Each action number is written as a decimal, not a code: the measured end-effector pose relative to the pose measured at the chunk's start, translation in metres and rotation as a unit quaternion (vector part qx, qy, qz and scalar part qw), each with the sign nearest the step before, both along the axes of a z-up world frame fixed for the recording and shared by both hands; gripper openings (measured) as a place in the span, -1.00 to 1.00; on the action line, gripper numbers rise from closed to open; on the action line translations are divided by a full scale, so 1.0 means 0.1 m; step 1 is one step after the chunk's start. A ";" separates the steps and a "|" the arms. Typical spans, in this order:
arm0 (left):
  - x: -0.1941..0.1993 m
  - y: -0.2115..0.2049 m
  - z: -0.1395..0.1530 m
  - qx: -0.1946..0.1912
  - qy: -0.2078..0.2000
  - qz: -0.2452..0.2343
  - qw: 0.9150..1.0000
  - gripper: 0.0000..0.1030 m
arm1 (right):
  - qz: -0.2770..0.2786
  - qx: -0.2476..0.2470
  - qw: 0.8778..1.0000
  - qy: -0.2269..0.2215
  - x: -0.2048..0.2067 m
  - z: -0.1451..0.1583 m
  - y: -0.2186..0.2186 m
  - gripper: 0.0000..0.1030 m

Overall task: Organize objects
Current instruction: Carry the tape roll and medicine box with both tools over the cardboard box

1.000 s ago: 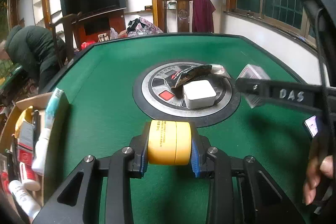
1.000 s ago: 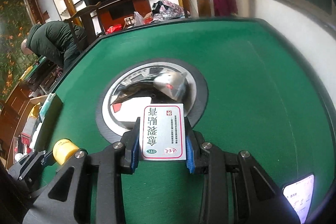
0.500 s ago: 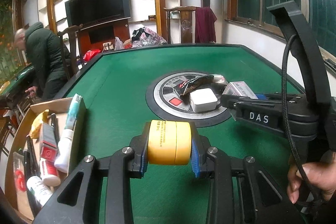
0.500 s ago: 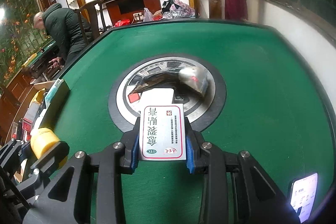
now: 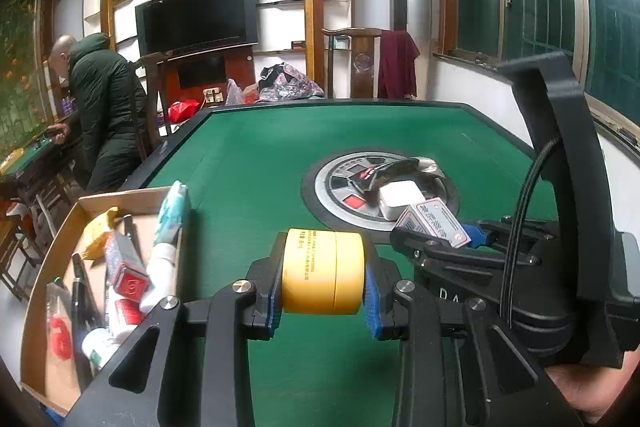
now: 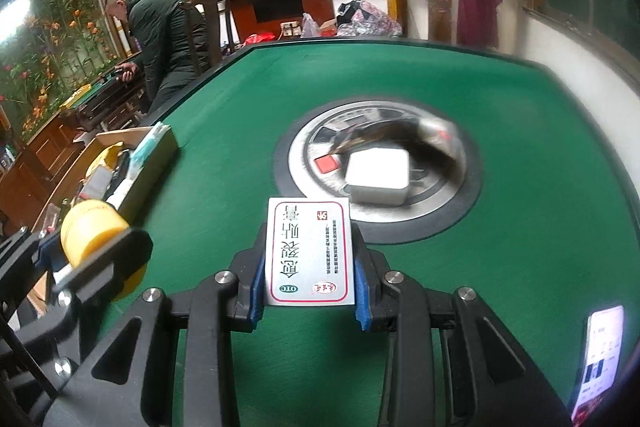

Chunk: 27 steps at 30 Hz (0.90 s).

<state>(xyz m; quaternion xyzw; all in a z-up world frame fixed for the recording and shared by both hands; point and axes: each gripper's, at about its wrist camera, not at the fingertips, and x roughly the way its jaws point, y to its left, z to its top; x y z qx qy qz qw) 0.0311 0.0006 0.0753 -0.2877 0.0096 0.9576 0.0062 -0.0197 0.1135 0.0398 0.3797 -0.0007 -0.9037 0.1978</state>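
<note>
Left gripper [image 5: 323,290]: we have the jaws clenched on the yellow jar [image 5: 322,271], carried above the worktop [image 5: 256,163] beside the box [image 5: 132,195].
Right gripper [image 6: 309,294]: jaws grasp the carton [image 6: 310,251] by its side edges, label up.
Why: we judge both are bound for the box on the left, already crowded with tubes.
Hidden: the pouch [image 6: 384,135] on the centre disc is blurred; the phone [image 6: 604,351] is cut off at right.
</note>
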 end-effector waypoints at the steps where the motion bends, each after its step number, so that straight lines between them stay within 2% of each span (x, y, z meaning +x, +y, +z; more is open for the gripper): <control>1: 0.01 -0.03 0.01 0.002 0.001 0.003 1.000 -0.46 | 0.001 -0.001 1.000 0.000 0.02 -0.01 -0.02 -0.39; 14: 0.15 -0.50 0.01 0.022 0.003 0.040 0.999 -0.45 | 0.045 0.009 0.999 -0.003 0.19 -0.05 -0.47 -0.39; 21: 0.26 -0.92 -0.01 0.039 0.004 0.073 0.997 -0.46 | 0.072 0.010 0.997 -0.004 0.26 -0.02 -0.73 -0.38; 27: 0.42 -1.44 -0.06 0.054 0.008 0.124 0.991 -0.46 | 0.115 0.002 0.993 -0.013 0.28 0.05 -1.12 -0.38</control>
